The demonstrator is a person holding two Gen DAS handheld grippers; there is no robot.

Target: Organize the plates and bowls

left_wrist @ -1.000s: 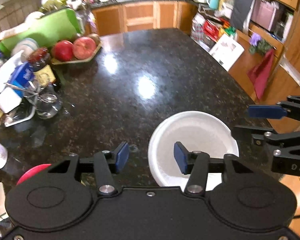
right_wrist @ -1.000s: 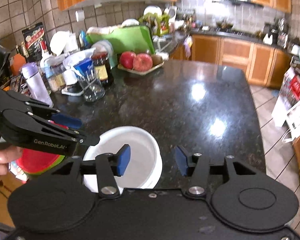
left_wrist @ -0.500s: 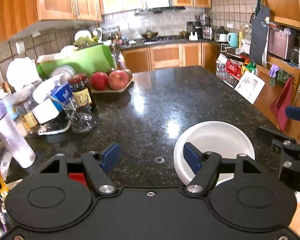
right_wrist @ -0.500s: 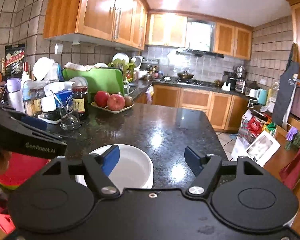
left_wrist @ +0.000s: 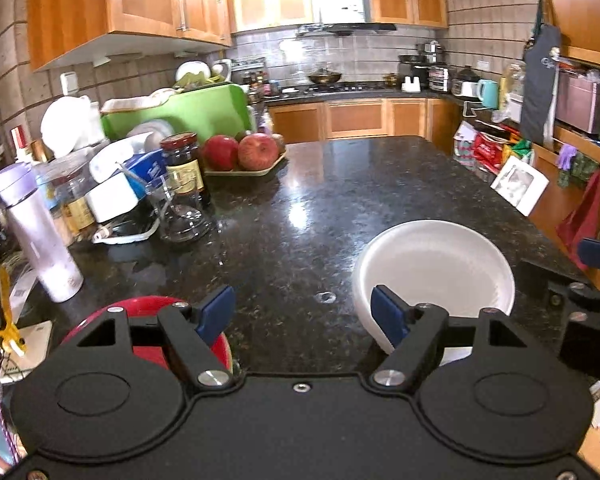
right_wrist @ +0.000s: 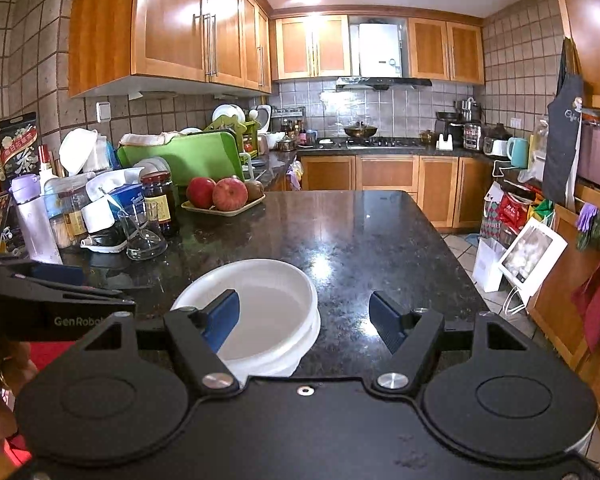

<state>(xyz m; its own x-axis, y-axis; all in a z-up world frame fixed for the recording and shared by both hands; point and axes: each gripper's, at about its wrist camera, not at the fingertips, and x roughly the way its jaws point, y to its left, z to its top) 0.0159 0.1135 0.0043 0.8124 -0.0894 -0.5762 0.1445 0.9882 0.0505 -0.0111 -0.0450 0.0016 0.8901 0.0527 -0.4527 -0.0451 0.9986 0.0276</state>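
A stack of white bowls (left_wrist: 436,268) sits near the front edge of the black granite counter (left_wrist: 340,192); it also shows in the right wrist view (right_wrist: 268,304). A red bowl (left_wrist: 140,312) on a greenish one lies at the front left, partly hidden behind my left gripper. My left gripper (left_wrist: 303,314) is open and empty, above the counter between the red and white bowls. My right gripper (right_wrist: 304,314) is open and empty, its left finger (right_wrist: 220,316) over the white bowls. The left gripper shows in the right wrist view (right_wrist: 48,288).
Clutter lines the counter's left side: a lilac bottle (left_wrist: 40,236), a dark jar (left_wrist: 182,164), a glass with a spoon (left_wrist: 178,212), a tray of apples (left_wrist: 244,156) and a green dish rack (left_wrist: 180,110). The counter edge drops off at the right toward bags (right_wrist: 512,240).
Both grippers have tilted up and drawn back, so the views now look level across the kitchen. Both jaws have opened wider. The bowls have not moved.
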